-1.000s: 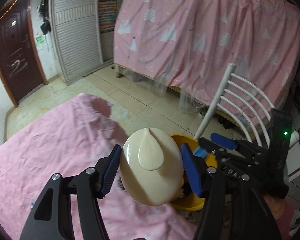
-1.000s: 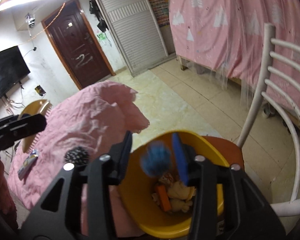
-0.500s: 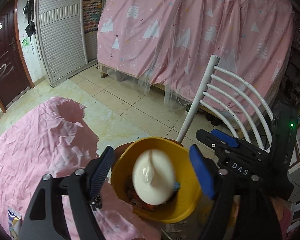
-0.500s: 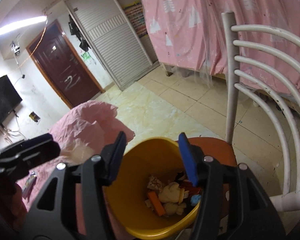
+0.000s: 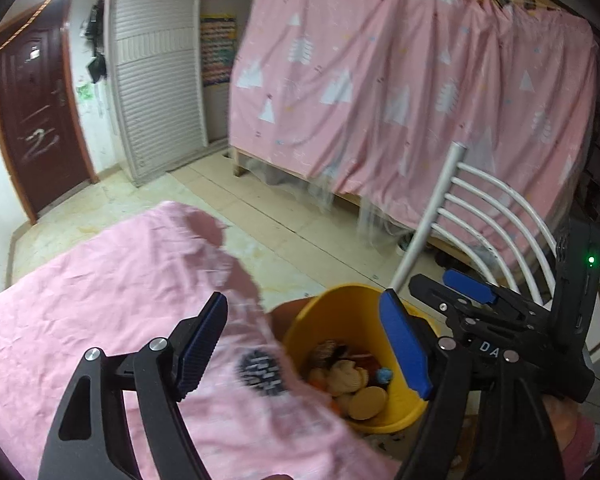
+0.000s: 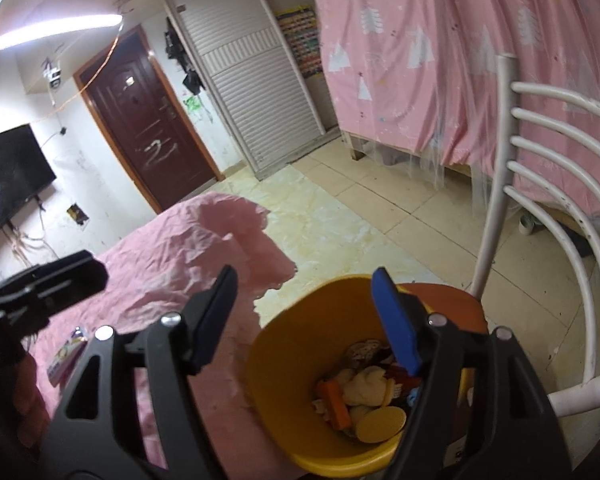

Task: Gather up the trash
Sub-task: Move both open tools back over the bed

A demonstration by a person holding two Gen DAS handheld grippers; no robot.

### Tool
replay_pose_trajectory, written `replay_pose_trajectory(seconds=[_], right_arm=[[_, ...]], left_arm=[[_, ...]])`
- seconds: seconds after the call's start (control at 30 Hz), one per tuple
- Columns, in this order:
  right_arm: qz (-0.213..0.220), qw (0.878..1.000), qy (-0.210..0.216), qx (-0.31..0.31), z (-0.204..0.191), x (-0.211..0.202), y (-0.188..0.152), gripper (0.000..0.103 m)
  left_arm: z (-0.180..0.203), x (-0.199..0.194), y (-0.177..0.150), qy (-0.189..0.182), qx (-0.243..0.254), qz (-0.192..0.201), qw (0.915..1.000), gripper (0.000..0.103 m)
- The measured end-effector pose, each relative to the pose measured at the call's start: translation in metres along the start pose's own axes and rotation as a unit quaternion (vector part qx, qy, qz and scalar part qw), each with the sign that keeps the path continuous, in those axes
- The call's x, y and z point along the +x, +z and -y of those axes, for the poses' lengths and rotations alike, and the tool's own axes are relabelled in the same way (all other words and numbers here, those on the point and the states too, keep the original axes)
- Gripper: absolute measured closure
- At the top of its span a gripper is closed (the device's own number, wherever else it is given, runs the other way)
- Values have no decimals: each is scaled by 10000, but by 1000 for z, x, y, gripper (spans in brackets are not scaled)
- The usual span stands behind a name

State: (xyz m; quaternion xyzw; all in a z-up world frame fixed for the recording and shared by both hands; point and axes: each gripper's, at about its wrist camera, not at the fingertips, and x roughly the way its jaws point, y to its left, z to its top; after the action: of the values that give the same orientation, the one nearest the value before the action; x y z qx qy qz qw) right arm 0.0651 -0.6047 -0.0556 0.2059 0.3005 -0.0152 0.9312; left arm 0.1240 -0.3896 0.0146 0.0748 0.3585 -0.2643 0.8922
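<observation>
A yellow bin [image 5: 320,316] stands on an orange chair seat beside the pink-covered table; it also shows in the right wrist view [image 6: 284,368]. It holds several pieces of trash, among them a cream disc [image 5: 367,402] [image 6: 381,423] and an orange piece [image 6: 334,404]. My left gripper [image 5: 306,342] is open and empty above the table edge and bin. My right gripper [image 6: 304,314] is open and empty over the bin. A black speckled ball [image 5: 260,372] lies on the cloth near the bin.
A white chair back [image 6: 540,200] rises right of the bin. A small colourful packet [image 6: 66,354] lies on the pink cloth [image 5: 80,300]. Tiled floor [image 6: 340,216], a pink bed curtain [image 5: 400,92] and a brown door [image 6: 148,136] lie beyond.
My left gripper opened and dropped the cream disc into the bin. My right gripper let its blue fuzzy ball fall in and stays open. Both grippers have pulled back a little.
</observation>
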Motion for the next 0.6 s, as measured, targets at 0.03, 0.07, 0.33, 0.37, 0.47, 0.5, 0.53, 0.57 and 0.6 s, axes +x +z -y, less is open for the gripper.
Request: replay_pose_trajectory(seconds=[0.03, 0.07, 0.33, 0.37, 0.47, 0.5, 0.53, 0.57, 0.6], right_arm=[[-6, 10000, 40, -47, -8, 1, 0, 36], [-4, 9999, 77, -117, -17, 2, 0, 36], [-16, 9968, 441, -660, -93, 9, 0, 32], [-27, 9962, 485, -730, -103, 11, 0, 32], [-59, 9937, 599, -946, -132, 13, 0, 31], [-59, 9930, 625, -1000, -139, 14, 0, 31], [-64, 9922, 662, -1058, -148, 14, 0, 30], [-72, 9913, 699, -1111, -156, 15, -1, 28], [-68, 9904, 731, -1170, -165, 16, -1, 25]], left_arm=[[-8, -5, 0, 58, -36, 40, 10000, 34], [-16, -11, -2, 121, -77, 95, 9999, 34], [-80, -58, -10, 620, -508, 458, 9957, 32], [-88, -63, -11, 671, -570, 491, 9949, 32], [-112, -79, -16, 838, -748, 603, 9918, 32], [-117, -84, -18, 893, -799, 634, 9908, 32], [-124, -88, -21, 952, -851, 666, 9896, 32], [-131, -93, -23, 1019, -895, 704, 9883, 32], [-137, -98, -26, 1092, -919, 741, 9870, 32]])
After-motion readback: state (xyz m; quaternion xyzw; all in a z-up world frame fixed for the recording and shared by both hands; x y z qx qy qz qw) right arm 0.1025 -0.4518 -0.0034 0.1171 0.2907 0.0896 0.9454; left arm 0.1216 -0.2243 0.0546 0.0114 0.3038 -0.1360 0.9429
